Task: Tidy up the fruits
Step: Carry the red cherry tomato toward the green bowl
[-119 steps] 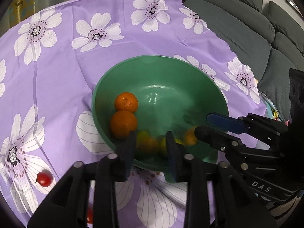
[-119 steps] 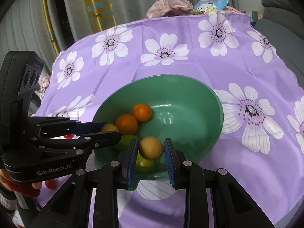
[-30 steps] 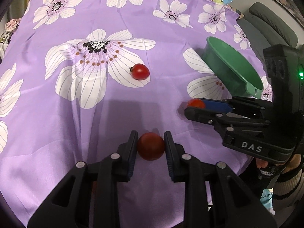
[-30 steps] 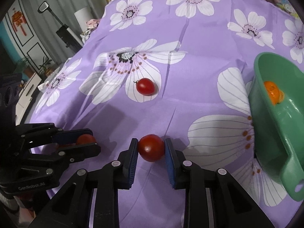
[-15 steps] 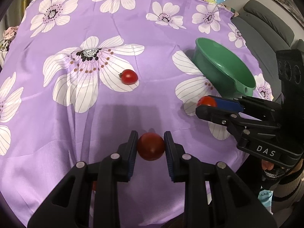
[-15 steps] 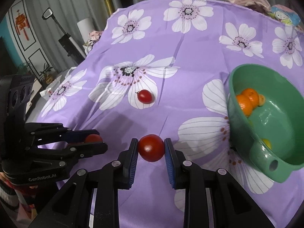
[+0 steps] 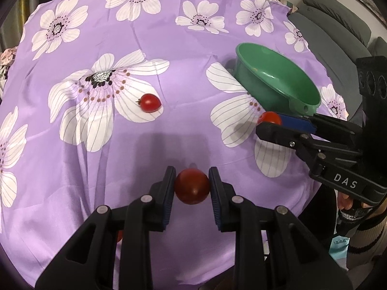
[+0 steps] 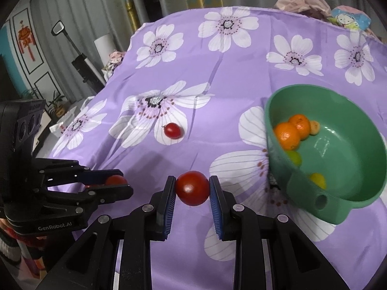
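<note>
My left gripper (image 7: 192, 184) is shut on a dark red tomato (image 7: 191, 185) and holds it above the purple flowered cloth. My right gripper (image 8: 192, 188) is shut on another red tomato (image 8: 192, 188); it also shows in the left wrist view (image 7: 271, 123) with its tomato (image 7: 269, 118), close to the green bowl (image 7: 263, 79). A third tomato (image 7: 150, 102) lies loose on a white flower, also seen in the right wrist view (image 8: 172, 130). The green bowl (image 8: 362, 193) holds two oranges (image 8: 287, 133) and some yellow-green fruits (image 8: 293, 157).
The purple flowered cloth (image 7: 169, 36) covers a round table and drops off at its edges. A grey sofa (image 7: 338, 29) stands to the right. Bundled fabric (image 8: 302, 2) lies at the far edge. A small red thing (image 7: 119, 236) lies under my left gripper.
Both grippers have lifted higher with their tomatoes and drawn back, so more of the cloth and the bowl's inside show. The loose tomato has not moved.
</note>
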`<state>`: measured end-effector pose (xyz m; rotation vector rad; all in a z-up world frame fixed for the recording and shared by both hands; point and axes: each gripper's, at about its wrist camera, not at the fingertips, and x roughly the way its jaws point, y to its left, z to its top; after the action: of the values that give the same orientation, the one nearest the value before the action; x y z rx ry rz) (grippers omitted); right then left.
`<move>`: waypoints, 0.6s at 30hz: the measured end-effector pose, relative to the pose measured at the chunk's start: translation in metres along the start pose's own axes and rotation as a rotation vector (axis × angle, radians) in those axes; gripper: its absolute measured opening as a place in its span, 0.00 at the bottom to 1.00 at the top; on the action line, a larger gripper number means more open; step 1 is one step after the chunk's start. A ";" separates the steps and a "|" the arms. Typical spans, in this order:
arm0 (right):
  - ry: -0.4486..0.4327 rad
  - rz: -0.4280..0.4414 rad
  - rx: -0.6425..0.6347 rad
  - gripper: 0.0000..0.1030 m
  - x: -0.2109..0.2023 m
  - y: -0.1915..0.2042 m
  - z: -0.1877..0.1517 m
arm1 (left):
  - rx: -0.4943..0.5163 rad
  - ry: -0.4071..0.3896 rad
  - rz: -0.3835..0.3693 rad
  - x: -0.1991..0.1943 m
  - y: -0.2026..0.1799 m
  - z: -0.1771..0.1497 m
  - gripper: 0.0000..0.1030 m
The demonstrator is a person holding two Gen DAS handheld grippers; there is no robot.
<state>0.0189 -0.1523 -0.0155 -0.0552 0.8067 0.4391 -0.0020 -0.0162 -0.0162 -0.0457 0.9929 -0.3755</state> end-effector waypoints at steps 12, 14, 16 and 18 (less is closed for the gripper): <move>-0.059 -0.018 0.041 0.28 -0.016 -0.020 0.000 | 0.067 -0.034 0.001 -0.001 -0.022 0.023 0.26; -0.067 -0.023 0.049 0.28 -0.018 -0.024 0.000 | 0.080 -0.040 -0.001 -0.001 -0.026 0.027 0.26; -0.076 -0.025 0.055 0.28 -0.020 -0.028 0.001 | 0.094 -0.043 -0.001 0.000 -0.030 0.032 0.26; -0.085 -0.030 0.061 0.28 -0.024 -0.030 0.001 | 0.109 -0.054 -0.002 0.000 -0.035 0.037 0.26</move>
<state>0.0172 -0.1879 -0.0014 0.0080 0.7342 0.3858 0.0185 -0.0535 0.0120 0.0418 0.9178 -0.4283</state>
